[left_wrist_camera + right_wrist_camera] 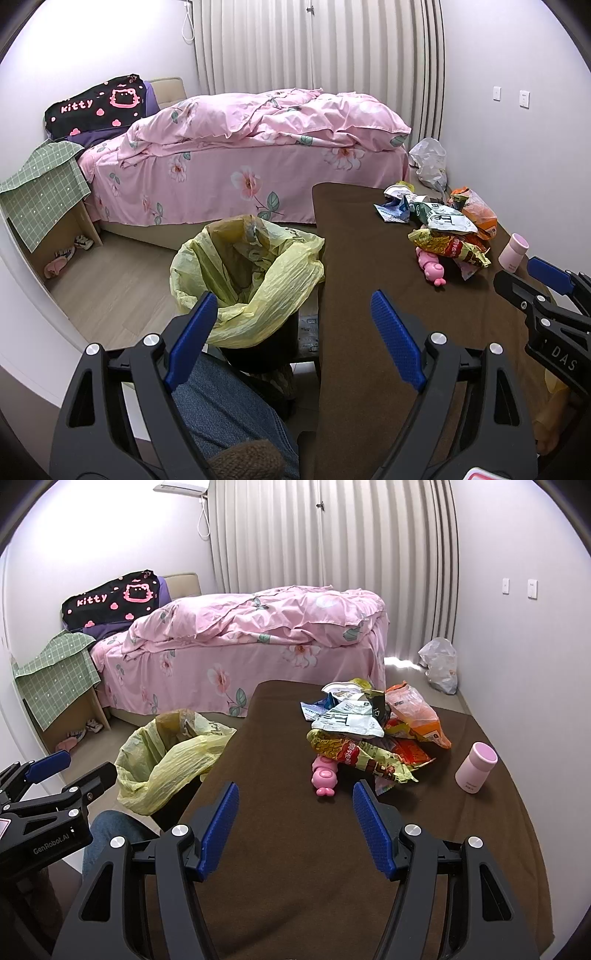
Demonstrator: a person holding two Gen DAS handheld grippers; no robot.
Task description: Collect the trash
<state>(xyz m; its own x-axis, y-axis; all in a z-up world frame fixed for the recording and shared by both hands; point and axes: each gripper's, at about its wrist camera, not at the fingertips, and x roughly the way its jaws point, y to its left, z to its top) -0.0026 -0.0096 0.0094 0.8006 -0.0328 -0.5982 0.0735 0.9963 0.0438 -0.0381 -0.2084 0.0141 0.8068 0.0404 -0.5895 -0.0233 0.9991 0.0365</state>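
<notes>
A heap of crumpled snack wrappers (369,731) (447,229) lies on the brown-covered table (295,849) (369,258). A black bin lined with a yellow bag (247,280) (166,760) stands at the table's left edge, its mouth open. My left gripper (293,314) is open, held over the bin's near rim and the table's left edge, with nothing between its fingers. My right gripper (293,801) is open above the table, short of the wrappers and empty. Each gripper shows at the edge of the other's view.
A pink toy (325,775) and a pink-lidded cup (476,768) sit beside the wrappers. A bed with pink floral bedding (251,147) fills the back. A white plastic bag (439,664) lies on the floor by the wall. A person's jeans-clad leg (221,406) is below the bin.
</notes>
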